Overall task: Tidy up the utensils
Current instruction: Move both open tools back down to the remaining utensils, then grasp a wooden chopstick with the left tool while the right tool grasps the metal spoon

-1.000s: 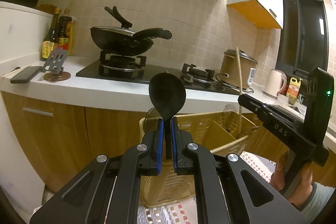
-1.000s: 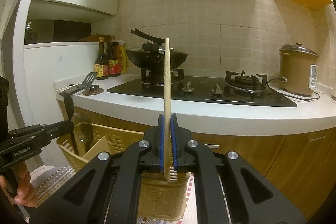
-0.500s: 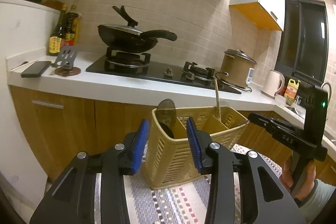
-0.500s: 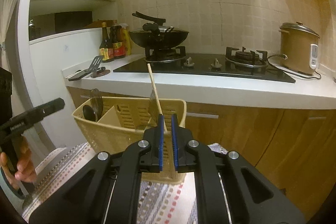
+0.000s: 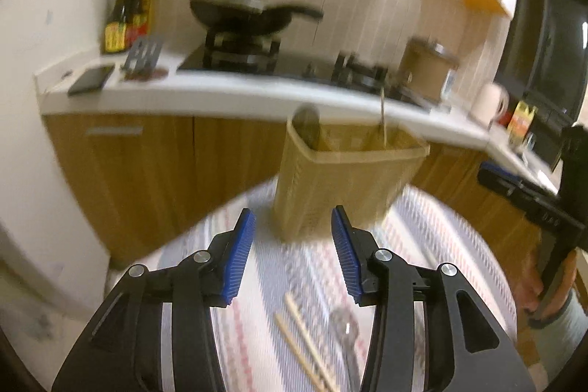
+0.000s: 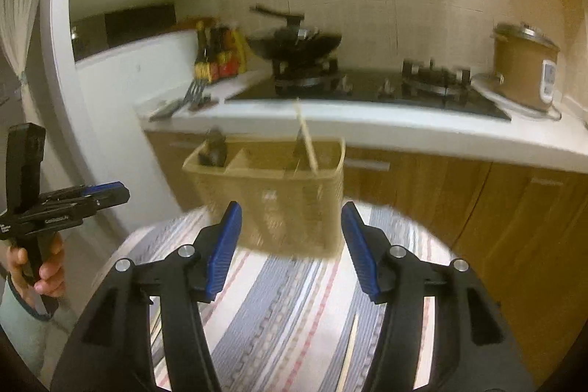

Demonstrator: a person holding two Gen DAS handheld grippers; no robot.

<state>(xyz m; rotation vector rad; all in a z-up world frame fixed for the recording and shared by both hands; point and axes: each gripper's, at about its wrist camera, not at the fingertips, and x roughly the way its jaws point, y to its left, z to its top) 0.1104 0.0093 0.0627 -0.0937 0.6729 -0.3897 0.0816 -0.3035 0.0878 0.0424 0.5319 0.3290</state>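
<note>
My left tongs (image 5: pixel 294 258) and right tongs (image 6: pixel 290 247) were both spread apart, gripping nothing. The utensil basket (image 5: pixel 345 179) stood on the striped tabletop (image 5: pixel 257 337), holding a dark spoon (image 5: pixel 308 127) and one chopstick (image 6: pixel 307 140). Loose chopsticks (image 5: pixel 305 344) lay nearer me.

A second ago our left hand-held gripper (image 5: pixel 293 254) clamped the black spoon (image 5: pixel 308 125) and our right hand-held gripper (image 6: pixel 291 248) clamped a chopstick (image 6: pixel 307 138). Now both stand with jaws wide apart and have pulled back from the basket (image 5: pixel 341 179), which looks farther off. The spoon sits in the basket's left compartment, the chopstick leans in its right one. More of the striped cloth (image 6: pixel 279 311) shows near us.
</note>
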